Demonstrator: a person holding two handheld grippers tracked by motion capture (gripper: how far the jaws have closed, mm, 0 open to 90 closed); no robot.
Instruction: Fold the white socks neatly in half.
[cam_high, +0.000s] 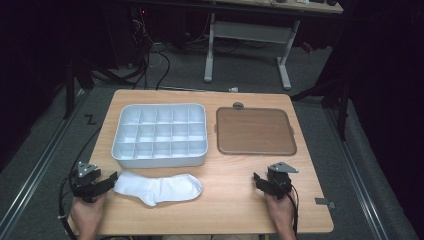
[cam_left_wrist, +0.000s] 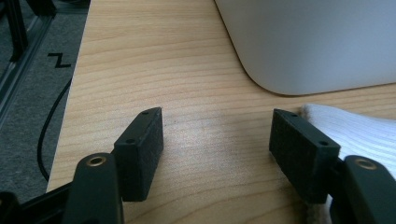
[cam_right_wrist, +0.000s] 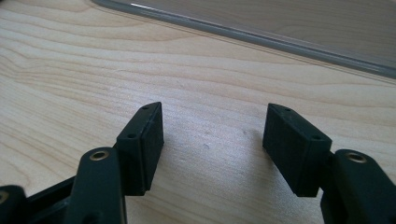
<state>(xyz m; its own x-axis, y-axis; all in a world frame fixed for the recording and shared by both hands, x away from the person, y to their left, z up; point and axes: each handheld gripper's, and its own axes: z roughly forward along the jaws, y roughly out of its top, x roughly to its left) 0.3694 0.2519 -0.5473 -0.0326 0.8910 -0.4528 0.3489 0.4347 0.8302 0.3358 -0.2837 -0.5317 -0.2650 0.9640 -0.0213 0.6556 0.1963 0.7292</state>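
Both claws gape wide and empty: the left gripper (cam_high: 111, 178) sits just beside the sock (cam_high: 159, 187), the right gripper (cam_high: 257, 178) rests apart. This looks like the approach step; next the left must close on the sock's end to carry it toward the organizer (cam_high: 159, 159).

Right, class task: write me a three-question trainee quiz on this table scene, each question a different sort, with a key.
1. True or false: the white sock lies inside the compartment tray.
2. Multiple choice: what sits to the right of the compartment tray in the high view? A) a brown flat tray B) a folded towel C) a second sock
3. Fill in: the left claw is open and sits beside the sock's ____ end, as the high view shows it; the right claw is open over bare table.

Key: 1 false, the sock lies on the table in front of it; 2 A; 3 left.
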